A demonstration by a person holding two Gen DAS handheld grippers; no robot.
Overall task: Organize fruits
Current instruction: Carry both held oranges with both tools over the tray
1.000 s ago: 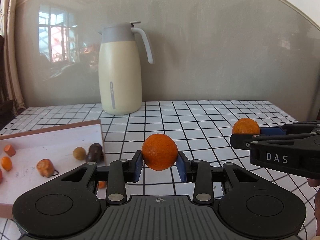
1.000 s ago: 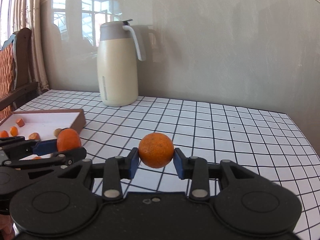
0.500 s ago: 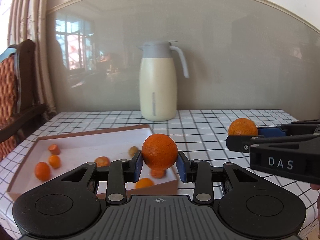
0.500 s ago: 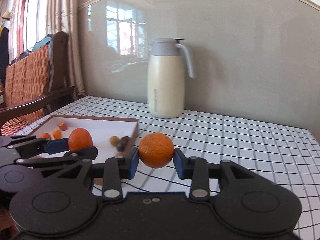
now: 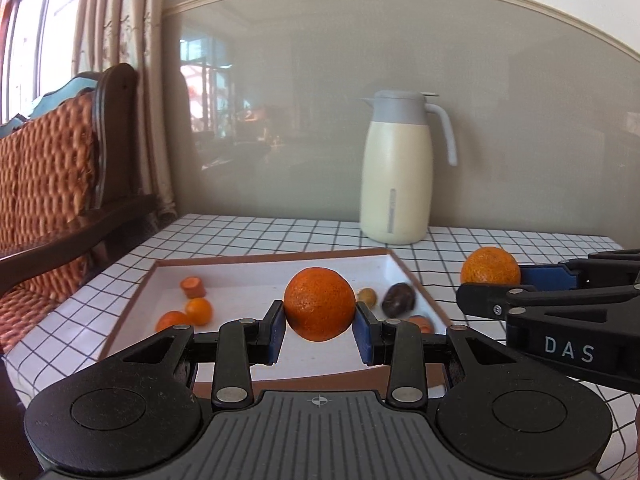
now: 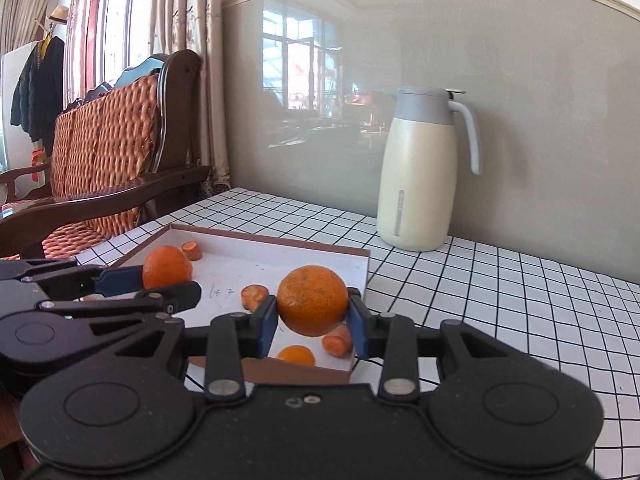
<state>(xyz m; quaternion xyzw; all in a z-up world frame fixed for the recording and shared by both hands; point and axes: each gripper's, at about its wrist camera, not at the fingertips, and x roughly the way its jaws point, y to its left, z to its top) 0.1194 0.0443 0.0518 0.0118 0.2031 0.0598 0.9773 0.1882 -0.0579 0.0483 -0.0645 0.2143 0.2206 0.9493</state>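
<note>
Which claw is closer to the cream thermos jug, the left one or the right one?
Right. The right claw holds its orange by the tray's jug-side edge; the left claw sits farther over the tray, away from the thermos jug.

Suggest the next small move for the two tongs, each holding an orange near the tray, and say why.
Probably lower both and release into the tray. The left tongs grip an orange above the tray's white floor; the right tongs hold another orange over its near corner. Small fruit pieces already lie there, so aim for bare floor.
</note>
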